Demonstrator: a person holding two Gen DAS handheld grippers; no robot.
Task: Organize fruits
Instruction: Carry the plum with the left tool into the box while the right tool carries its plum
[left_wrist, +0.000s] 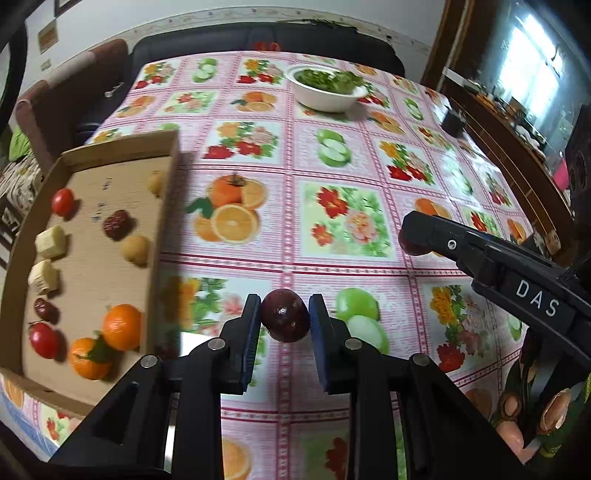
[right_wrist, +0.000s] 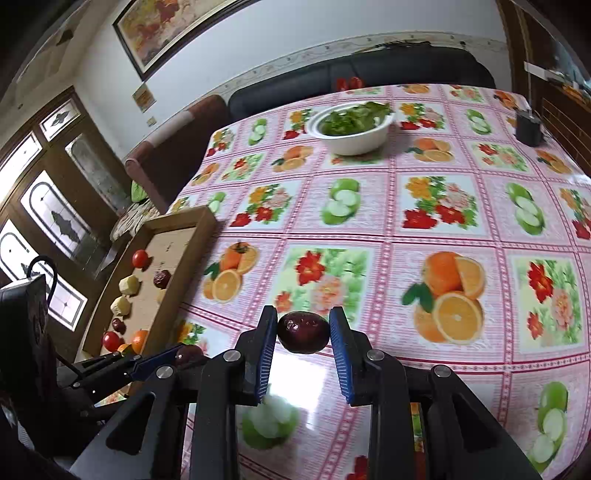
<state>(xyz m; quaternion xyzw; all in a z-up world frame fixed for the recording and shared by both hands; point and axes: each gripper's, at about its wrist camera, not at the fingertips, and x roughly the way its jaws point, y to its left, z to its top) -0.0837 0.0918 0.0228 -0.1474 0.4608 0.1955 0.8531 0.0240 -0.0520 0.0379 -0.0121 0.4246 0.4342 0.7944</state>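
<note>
My left gripper (left_wrist: 284, 317) is shut on a dark purple plum (left_wrist: 285, 316), held just above the fruit-print tablecloth, right of the cardboard tray (left_wrist: 92, 173). My right gripper (right_wrist: 303, 332) is shut on a second dark plum (right_wrist: 303, 331); it also shows in the left wrist view (left_wrist: 415, 242) with its plum (left_wrist: 413, 248) at the tip. The tray holds tomatoes (left_wrist: 62, 201), two oranges (left_wrist: 122, 326), pale cut pieces (left_wrist: 51, 242), dark dates (left_wrist: 117, 224) and a small tan fruit (left_wrist: 136, 249). In the right wrist view the tray (right_wrist: 184, 225) lies at the left.
A white bowl of green leaves (left_wrist: 327, 90) stands at the far side of the table; it also shows in the right wrist view (right_wrist: 352, 127). A small black object (right_wrist: 528, 127) sits at the far right. A dark sofa and brown chair stand behind the table.
</note>
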